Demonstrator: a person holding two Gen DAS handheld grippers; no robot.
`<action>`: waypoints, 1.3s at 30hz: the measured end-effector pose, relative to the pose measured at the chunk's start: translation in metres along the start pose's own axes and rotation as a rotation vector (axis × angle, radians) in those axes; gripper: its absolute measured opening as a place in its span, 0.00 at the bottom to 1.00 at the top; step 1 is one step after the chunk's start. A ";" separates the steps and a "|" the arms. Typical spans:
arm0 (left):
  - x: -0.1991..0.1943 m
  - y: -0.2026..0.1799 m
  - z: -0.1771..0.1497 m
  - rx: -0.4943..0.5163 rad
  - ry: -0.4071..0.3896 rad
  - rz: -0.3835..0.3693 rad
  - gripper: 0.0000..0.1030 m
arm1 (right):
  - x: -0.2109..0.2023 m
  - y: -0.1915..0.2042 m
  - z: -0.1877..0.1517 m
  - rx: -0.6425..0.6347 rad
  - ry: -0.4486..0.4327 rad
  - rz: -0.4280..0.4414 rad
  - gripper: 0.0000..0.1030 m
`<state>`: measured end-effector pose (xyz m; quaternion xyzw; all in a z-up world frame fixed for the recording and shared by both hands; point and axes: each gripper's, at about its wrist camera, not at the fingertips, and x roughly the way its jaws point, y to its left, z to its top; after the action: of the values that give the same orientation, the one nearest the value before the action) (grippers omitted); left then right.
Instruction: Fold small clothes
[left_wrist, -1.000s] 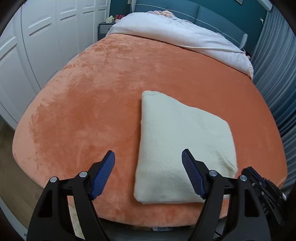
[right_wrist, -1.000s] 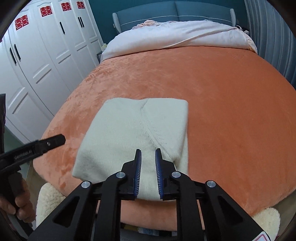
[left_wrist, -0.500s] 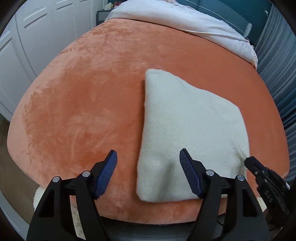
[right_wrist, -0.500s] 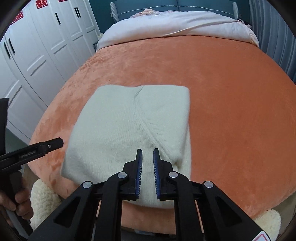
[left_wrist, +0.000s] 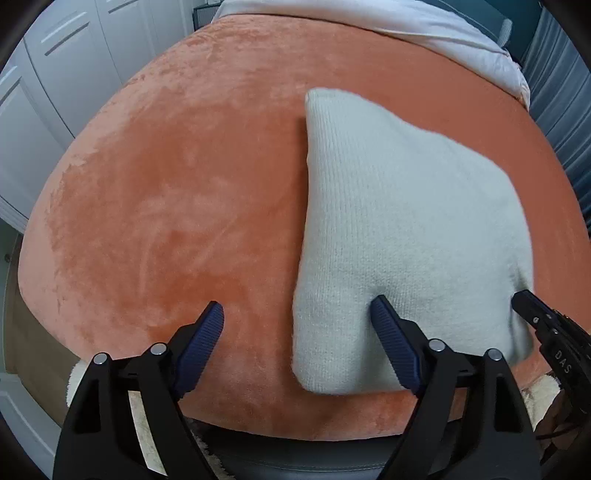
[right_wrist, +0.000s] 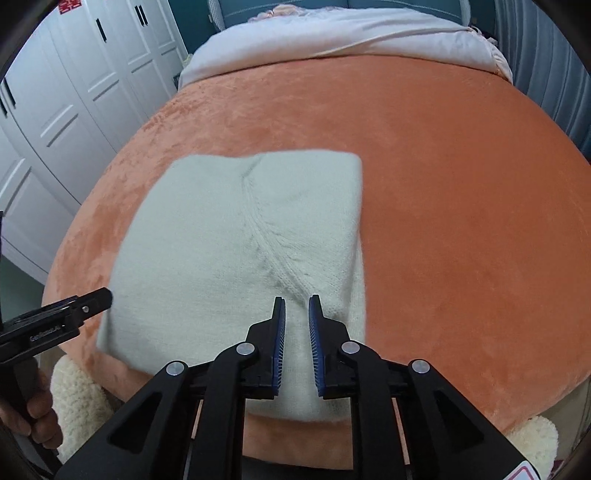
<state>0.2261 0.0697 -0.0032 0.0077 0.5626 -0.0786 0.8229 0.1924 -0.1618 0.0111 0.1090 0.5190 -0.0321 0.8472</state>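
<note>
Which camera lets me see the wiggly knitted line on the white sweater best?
The right wrist view. There the knitted seam runs down the top of the folded sweater toward the right gripper. The left wrist view shows only plain knit on the sweater, no seam.

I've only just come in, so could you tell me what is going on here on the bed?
A person with a handheld gripper in each hand is folding a cream knitted garment that lies in a folded rectangle on the orange blanket. The left gripper is wide open, straddling the garment's near-left edge. The right gripper hovers over the near edge, jaws almost together, apparently gripping nothing.
</note>
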 end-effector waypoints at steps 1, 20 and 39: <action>0.002 0.002 -0.001 -0.004 -0.012 0.002 0.84 | 0.009 0.000 -0.001 -0.011 0.013 0.001 0.06; -0.069 -0.056 -0.073 0.150 -0.167 -0.010 0.85 | -0.096 -0.020 -0.099 0.142 -0.208 -0.092 0.54; -0.062 -0.074 -0.120 0.175 -0.263 0.051 0.88 | -0.081 0.014 -0.134 0.049 -0.215 -0.128 0.65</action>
<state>0.0828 0.0163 0.0154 0.0831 0.4405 -0.1066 0.8875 0.0402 -0.1235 0.0265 0.0922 0.4301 -0.1101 0.8913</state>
